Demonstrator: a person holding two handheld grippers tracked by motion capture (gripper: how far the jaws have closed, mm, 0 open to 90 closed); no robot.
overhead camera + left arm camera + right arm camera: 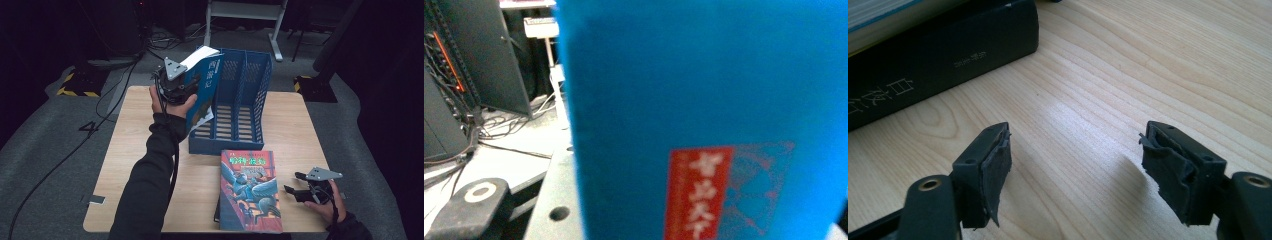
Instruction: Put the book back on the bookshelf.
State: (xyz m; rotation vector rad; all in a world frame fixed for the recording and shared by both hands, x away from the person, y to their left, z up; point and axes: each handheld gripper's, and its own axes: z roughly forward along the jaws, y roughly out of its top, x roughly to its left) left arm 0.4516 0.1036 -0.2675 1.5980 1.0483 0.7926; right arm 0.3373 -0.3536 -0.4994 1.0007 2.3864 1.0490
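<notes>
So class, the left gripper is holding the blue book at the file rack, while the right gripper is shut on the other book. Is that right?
Not quite. The right gripper holds nothing: the right gripper view shows its jaws open over bare table, beside the other book. The left gripper does hold the blue book at the file rack.

We see a pale wooden table (1128,65) with smooth, faintly shiny grain, a perforated blue plastic file rack (240,100), a blue book (704,100) whose blurred cover seems glossy, and worn matt rubbery pads (998,165).

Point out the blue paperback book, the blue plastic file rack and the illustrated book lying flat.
blue paperback book (202,90), high view, front cover.
blue plastic file rack (262,95), high view, right wall.
illustrated book lying flat (250,190), high view, cover middle.
</notes>
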